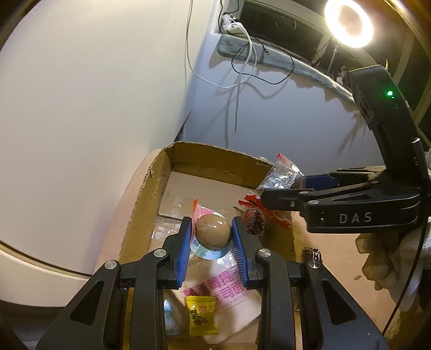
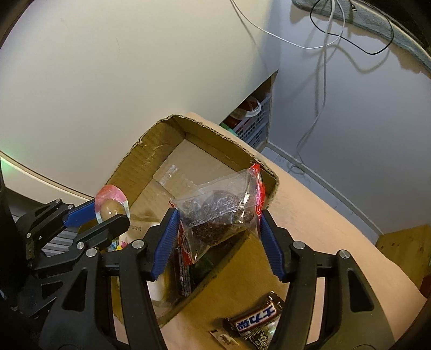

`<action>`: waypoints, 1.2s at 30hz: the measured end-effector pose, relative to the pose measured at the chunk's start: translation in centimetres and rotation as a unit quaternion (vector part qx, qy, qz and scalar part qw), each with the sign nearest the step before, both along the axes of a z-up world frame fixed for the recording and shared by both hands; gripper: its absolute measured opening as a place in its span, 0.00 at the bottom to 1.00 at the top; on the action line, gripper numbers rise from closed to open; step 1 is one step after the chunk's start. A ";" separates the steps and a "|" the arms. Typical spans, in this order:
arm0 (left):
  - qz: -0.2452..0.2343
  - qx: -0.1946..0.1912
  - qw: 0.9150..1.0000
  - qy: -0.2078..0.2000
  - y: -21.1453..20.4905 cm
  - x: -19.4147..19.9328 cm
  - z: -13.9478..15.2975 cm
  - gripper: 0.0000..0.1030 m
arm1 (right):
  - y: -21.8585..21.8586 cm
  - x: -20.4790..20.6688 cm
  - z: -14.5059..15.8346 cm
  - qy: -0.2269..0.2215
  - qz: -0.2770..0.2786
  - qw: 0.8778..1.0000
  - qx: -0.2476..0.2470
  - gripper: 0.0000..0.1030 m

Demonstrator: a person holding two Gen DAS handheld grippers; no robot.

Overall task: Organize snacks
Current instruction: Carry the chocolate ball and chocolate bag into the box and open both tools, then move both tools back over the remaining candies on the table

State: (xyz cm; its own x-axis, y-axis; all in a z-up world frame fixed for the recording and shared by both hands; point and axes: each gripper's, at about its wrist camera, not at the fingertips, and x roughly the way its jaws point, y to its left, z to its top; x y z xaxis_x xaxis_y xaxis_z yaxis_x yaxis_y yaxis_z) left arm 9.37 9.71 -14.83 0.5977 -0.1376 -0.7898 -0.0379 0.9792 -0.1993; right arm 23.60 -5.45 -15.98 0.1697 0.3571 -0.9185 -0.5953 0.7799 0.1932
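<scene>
My left gripper (image 1: 212, 231) is shut on a packaged brown egg (image 1: 212, 231) and holds it above the open cardboard box (image 1: 150, 188). The egg (image 2: 110, 208) also shows in the right wrist view, held by the left gripper (image 2: 114, 212). My right gripper (image 2: 218, 220) is shut on a clear bag of dark snacks (image 2: 218, 212) with a red edge, above the box's right wall (image 2: 242, 153). In the left wrist view the right gripper (image 1: 282, 188) holds that bag (image 1: 280, 177). A yellow candy (image 1: 202, 319) and a pink-printed packet (image 1: 223, 290) lie in the box.
A chocolate bar in a dark wrapper (image 2: 256, 320) lies on the beige surface (image 2: 336, 215) right of the box. A white wall stands behind. Cables (image 1: 242, 53) hang at the back, with a ring light (image 1: 348, 23) at the top right. A basket shelf (image 2: 253, 121) stands beyond the box.
</scene>
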 end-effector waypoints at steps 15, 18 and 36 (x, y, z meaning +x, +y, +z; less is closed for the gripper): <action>0.002 0.007 1.000 0.005 0.0 0.3 -0.1 0.39 | 0.6 0.2 -0.6 -0.004 0.001 1.000 -0.010 0.70; 0.000 0.008 1.000 0.004 0.0 0.3 -0.1 0.49 | 0.4 0.2 -0.5 -0.008 -0.006 1.000 -0.011 0.82; -0.010 0.025 1.000 -0.007 -1.4 -0.7 0.9 0.63 | -2.2 -0.2 0.7 -0.010 -0.024 1.000 -0.013 0.87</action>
State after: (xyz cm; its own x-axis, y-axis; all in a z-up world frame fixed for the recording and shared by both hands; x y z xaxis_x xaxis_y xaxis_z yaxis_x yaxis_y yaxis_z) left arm 8.62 8.30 -13.89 0.6069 -0.1106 -0.7870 -0.0161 0.9884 -0.1513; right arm 23.42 -7.62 -15.28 0.2046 0.3234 -0.9239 -0.5605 0.8125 0.1603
